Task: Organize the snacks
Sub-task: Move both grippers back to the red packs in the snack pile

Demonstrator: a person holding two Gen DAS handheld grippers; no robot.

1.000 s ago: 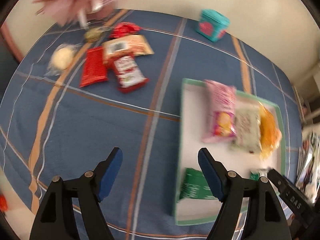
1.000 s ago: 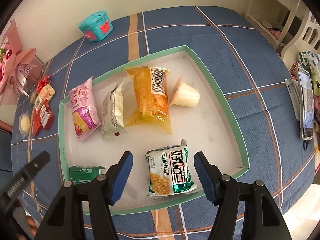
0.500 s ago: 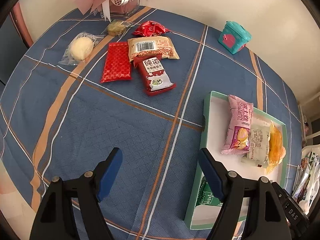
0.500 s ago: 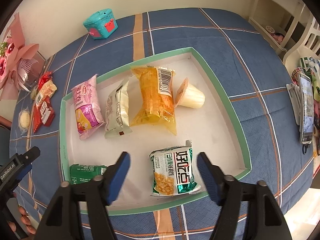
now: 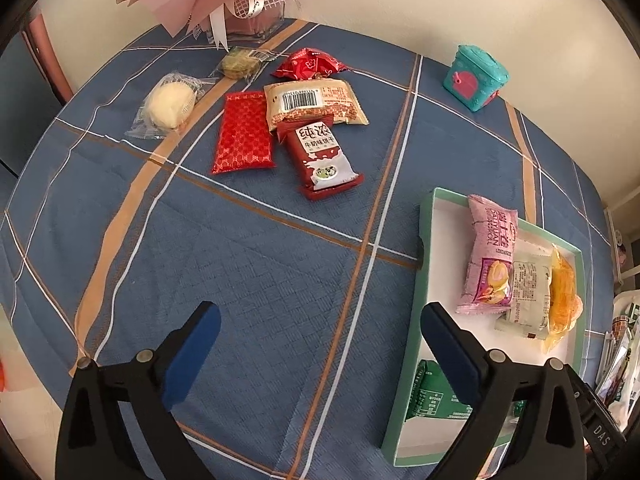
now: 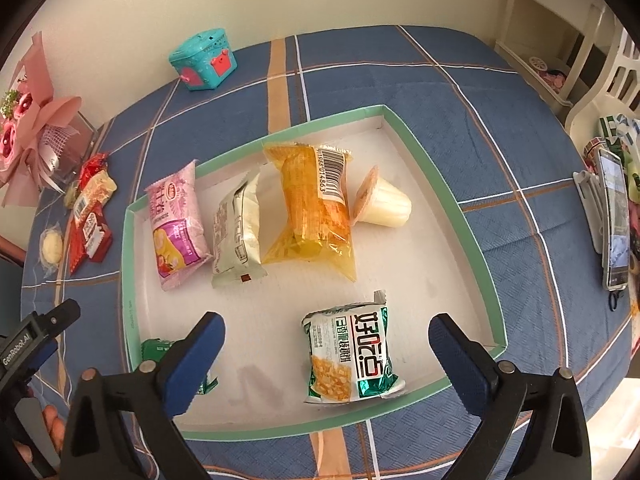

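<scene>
A green-rimmed white tray (image 6: 472, 236) holds a pink packet (image 6: 176, 220), a pale packet (image 6: 236, 232), an orange packet (image 6: 312, 208), a jelly cup (image 6: 384, 204), a green corn-snack packet (image 6: 352, 356) and a small green packet (image 6: 160, 350). My right gripper (image 6: 326, 334) hovers over the tray's near part, jaws opening, nothing pressed between them. My left gripper (image 5: 320, 324) hangs over bare cloth left of the tray (image 5: 424, 216), jaws opening and empty. Farther off lie a red patterned packet (image 5: 244, 132), a dark red biscuit packet (image 5: 324, 156), a tan barcode packet (image 5: 316, 102), a red wrapper (image 5: 308, 65) and a round bun (image 5: 170, 104).
A pink bouquet in a glass vase (image 5: 248, 4) and a teal toy box (image 5: 476, 78) stand at the table's far edge. A phone on a stand (image 6: 612, 216) and white chairs (image 6: 600, 60) are at the right. A small cookie packet (image 5: 240, 65) lies by the vase.
Both grippers' jaws have spread wider. The left gripper swung left, away from the tray, so the loose snacks now sit ahead of it. The right gripper stayed over the tray.
</scene>
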